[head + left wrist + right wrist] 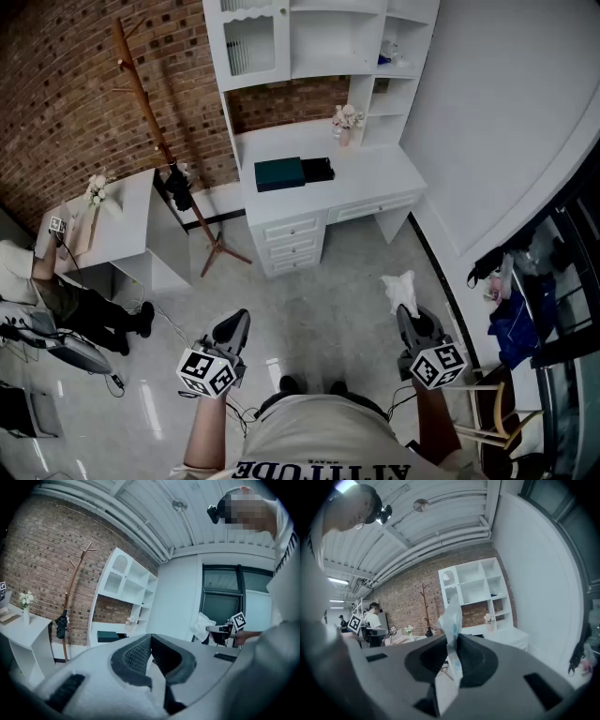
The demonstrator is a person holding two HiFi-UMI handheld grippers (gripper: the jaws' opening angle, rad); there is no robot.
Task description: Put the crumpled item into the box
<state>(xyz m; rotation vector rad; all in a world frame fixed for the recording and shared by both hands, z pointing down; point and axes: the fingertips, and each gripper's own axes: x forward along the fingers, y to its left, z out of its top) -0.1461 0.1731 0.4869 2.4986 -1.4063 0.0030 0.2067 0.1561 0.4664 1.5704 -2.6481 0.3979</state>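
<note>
A crumpled white item (400, 289) sticks out of my right gripper (405, 317), whose jaws are shut on it. In the right gripper view the crumpled item (451, 634) stands pinched between the two dark pads. A dark green box (279, 173) lies on the white desk (375, 173) far ahead, with a smaller black box (318, 169) beside it. The green box (108, 636) is also in the left gripper view. My left gripper (232, 333) is held low at the left, jaws shut and empty, and the tips meet in its own view (150, 641).
A wooden coat stand (164, 150) leans left of the desk against the brick wall. A white side table (117, 220) stands at the left, a person (66, 300) seated by it. White shelving (319, 37) rises above the desk. A wooden chair (497, 412) is at my right.
</note>
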